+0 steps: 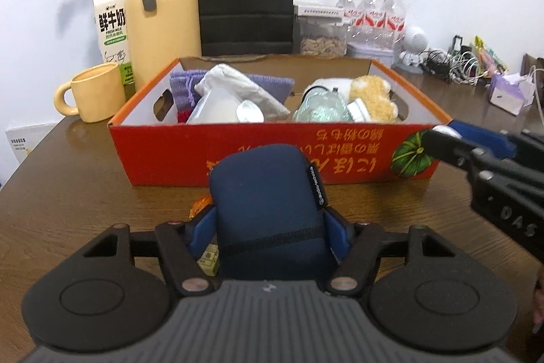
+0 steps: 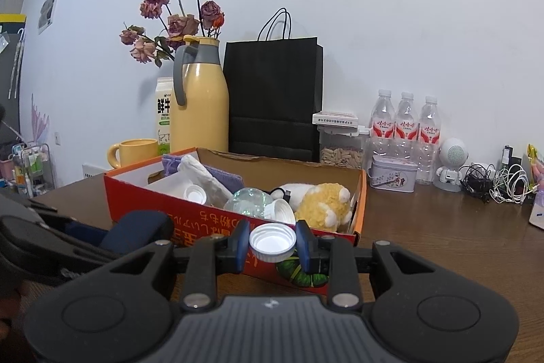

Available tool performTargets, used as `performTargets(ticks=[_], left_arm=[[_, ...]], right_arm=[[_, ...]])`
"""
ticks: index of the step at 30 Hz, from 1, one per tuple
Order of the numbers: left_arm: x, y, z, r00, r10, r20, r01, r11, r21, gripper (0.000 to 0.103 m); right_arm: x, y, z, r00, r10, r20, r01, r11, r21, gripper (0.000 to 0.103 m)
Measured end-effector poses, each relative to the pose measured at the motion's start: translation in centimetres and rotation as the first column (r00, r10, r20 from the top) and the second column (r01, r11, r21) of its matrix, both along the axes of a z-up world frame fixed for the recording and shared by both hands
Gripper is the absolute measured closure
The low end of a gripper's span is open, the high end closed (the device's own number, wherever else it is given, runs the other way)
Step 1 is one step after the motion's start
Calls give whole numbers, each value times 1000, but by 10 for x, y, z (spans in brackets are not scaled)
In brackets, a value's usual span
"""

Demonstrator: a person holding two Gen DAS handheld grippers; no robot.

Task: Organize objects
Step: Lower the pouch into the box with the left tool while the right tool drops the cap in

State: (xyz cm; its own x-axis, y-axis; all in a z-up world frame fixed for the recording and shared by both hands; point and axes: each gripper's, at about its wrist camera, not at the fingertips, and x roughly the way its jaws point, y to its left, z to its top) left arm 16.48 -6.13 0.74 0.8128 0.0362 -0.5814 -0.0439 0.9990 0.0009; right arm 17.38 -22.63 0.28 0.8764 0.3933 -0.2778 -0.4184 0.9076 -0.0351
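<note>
Navy pouch (image 1: 268, 210), lower centre: clamped between left gripper (image 1: 270, 227) pads. White cap (image 2: 272, 242), centre: pinched by narrowly parted right gripper (image 2: 272, 245). Orange box (image 1: 272, 159) behind.

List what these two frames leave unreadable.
- Left wrist view: small items under the blue pouch, an orange scrap and a yellow box, mostly hidden by pouch and fingers.
- Both views: the red box floor, covered by its contents.
- Right wrist view: the cap top faces away.
</note>
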Motion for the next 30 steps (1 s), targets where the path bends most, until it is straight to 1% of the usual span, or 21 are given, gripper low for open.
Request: performTargets(ticks=[5,10,17,20,23,25,28,30], left_arm=[[-6,2,19,998,-43,37,43,999,-12,38],[1,4,49,992,-90,83,93,995,-30,41],[36,12,90,983,-109,150,116,992,-40,41],[60,18,100,982,-106,154,114,993,-44,41],[88,24,103,987,-99,128,105,993,-44,41],[108,26,99,990,-94,102,99,994,-41,41],[138,28,85,994,-90,55,92,995,-41,41],[150,28,73,994,-98,42,100,994,-44,39]], right_arm=[[0,2,6,1000,7,13,-6,1000,-3,75],[8,7,19,1000,15,28,-15,1000,-1,75],[36,24,43,997,23,71,-22,1000,-3,75],[55,31,51,997,23,74,-23,1000,2,75],[76,38,55,998,27,53,-27,1000,7,75],[91,42,53,999,28,33,-29,1000,2,75],[115,46,45,1000,29,-5,-29,1000,-10,75],[129,47,37,999,27,-34,-27,999,-21,75]])
